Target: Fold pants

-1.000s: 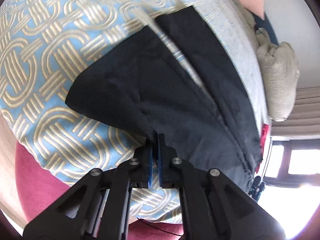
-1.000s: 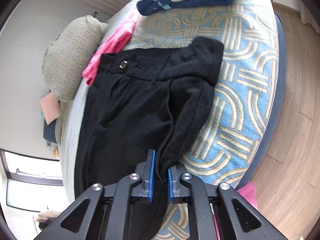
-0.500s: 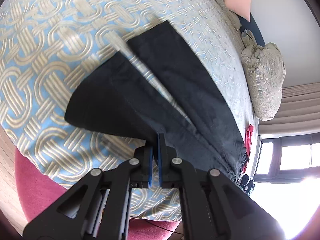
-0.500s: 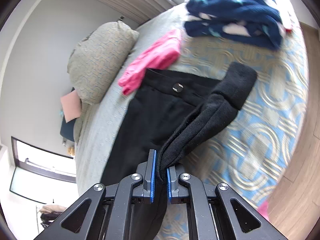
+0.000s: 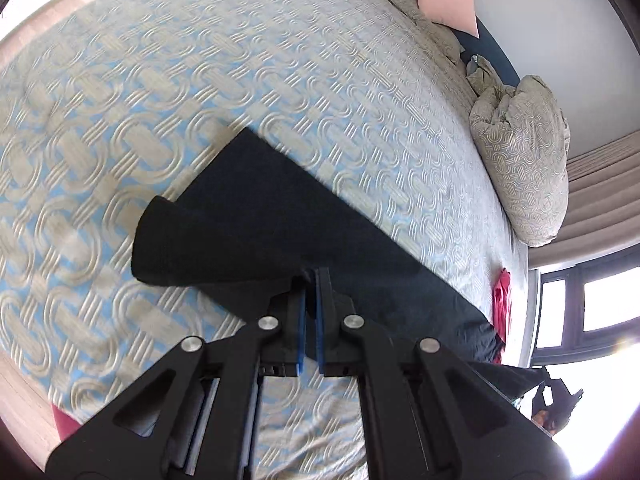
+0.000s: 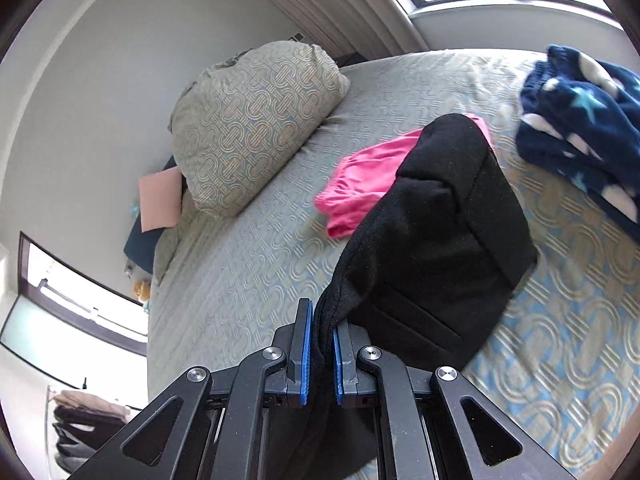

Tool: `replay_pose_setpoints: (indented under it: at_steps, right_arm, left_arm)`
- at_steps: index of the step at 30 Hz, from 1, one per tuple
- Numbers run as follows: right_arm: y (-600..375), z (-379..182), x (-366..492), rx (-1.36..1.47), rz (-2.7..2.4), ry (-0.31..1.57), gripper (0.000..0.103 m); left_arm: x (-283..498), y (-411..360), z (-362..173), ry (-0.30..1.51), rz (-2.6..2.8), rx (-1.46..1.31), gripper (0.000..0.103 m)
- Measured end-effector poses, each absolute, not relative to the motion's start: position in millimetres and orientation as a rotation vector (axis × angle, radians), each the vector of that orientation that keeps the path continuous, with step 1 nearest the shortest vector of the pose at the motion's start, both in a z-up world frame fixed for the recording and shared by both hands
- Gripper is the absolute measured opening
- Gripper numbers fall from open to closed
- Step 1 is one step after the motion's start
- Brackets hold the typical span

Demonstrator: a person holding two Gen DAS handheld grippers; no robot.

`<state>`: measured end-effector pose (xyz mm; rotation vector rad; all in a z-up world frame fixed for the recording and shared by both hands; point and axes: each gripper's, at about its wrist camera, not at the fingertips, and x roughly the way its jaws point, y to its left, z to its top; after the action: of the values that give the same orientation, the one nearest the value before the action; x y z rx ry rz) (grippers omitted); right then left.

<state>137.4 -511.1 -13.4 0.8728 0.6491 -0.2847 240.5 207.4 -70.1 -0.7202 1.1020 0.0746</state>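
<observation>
The black pants lie on a bed with a blue and beige patterned cover. My left gripper is shut on the edge of one pant leg and holds it raised over the other leg. In the right wrist view the waist end of the pants is lifted and doubled over itself. My right gripper is shut on that thick fold of black cloth.
A pink garment lies just beyond the waist; it also shows in the left wrist view. A navy star-print blanket lies at the right. A patterned pillow and a pink cushion lie near the headboard.
Both grippers have lifted the near half of the pants and carried it across the far half. The gap between the legs is now covered, and the waist button is hidden.
</observation>
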Motion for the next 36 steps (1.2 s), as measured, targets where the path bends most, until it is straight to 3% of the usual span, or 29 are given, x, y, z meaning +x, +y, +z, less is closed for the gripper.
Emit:
replay_pose_setpoints:
  at_steps: [5,13,15,20,25,27,30,36]
  right_arm:
    - [-507.9,-23.4,216.6,0.833,-0.328,0.709,0.008]
    - [-516.6,-88.7,312.6,0.862,-0.426,0.869,0.011]
    - [-516.6,-103.1,327.2,0.847,-0.458,0.916,0.019]
    - [-518.4,-111.9,347.7,0.796,-0.494,0.971,0.029]
    - [-529.4,-97.8,357.5,0.786,-0.477,0.992,0.038]
    - [-538.9,-80.6,354.6,0.787,-0.509,0.932,0.052]
    - [-551.0,-57.2,347.1,0.79,-0.546,0.859,0.062]
    - [-534.5,-56.4,305.2,0.65,-0.425,0.926,0.063]
  left_arm:
    - [292.1,196.8,-80.2,1.131,0.107,-0.669,0.005]
    - [370.0,193.3,-132.0,1.245,0.142,-0.619,0.007]
    - [378.9,196.2,-144.1,1.284,0.156,-0.621,0.012]
    - [382.4,205.4,-150.6,1.302,0.231,-0.548,0.044]
    - [377.8,225.0,-152.4,1.295,0.265,-0.567,0.045]
    - [374.3,228.0,-153.4,1.295,0.266,-0.573,0.045]
    - [366.7,230.0,-152.3,1.289,0.268,-0.566,0.046]
    - [344.9,248.9,-137.4,1.252,0.275,-0.554,0.046]
